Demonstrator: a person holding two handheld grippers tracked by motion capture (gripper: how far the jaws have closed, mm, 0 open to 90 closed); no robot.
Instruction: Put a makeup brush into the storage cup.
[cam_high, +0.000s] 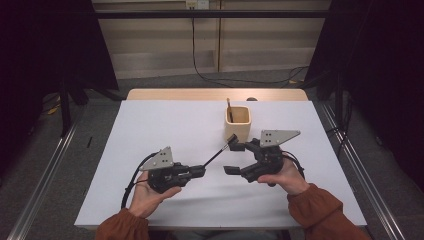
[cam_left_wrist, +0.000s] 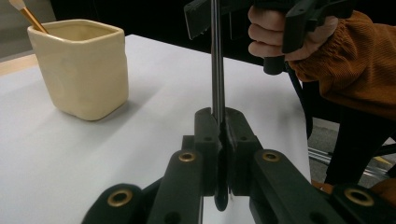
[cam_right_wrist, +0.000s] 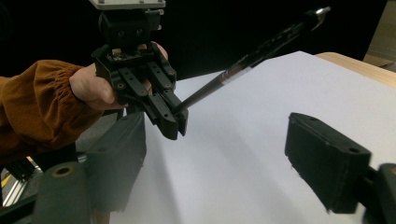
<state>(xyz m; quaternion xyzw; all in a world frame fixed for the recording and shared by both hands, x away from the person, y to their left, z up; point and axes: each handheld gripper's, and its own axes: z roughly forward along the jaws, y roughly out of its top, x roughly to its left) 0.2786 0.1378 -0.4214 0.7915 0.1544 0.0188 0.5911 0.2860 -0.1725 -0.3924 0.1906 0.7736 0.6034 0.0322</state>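
Note:
My left gripper (cam_high: 202, 170) (cam_left_wrist: 220, 123) is shut on the end of a thin black pen-like stick (cam_high: 216, 156) (cam_left_wrist: 215, 60) (cam_right_wrist: 252, 56), which slants up and away over the white table. The stick's silver-tipped far end reaches the upper jaw of my right gripper (cam_high: 232, 158) (cam_right_wrist: 215, 135). That gripper is open, its two jaws wide apart, with nothing pressed between the pads. The stick passes above and beyond them in the right gripper view, where the left gripper (cam_right_wrist: 170, 119) faces me. A cream square cup (cam_high: 237, 125) (cam_left_wrist: 81, 65) holds a wooden-handled brush (cam_high: 229, 107) (cam_left_wrist: 28, 14).
The white sheet (cam_high: 165, 125) covers a wooden table whose bare far edge (cam_high: 215, 94) shows behind the cup. Metal rails (cam_high: 42, 170) run along the floor on both sides. Dark curtains stand left and right, and cables lie on the floor beyond.

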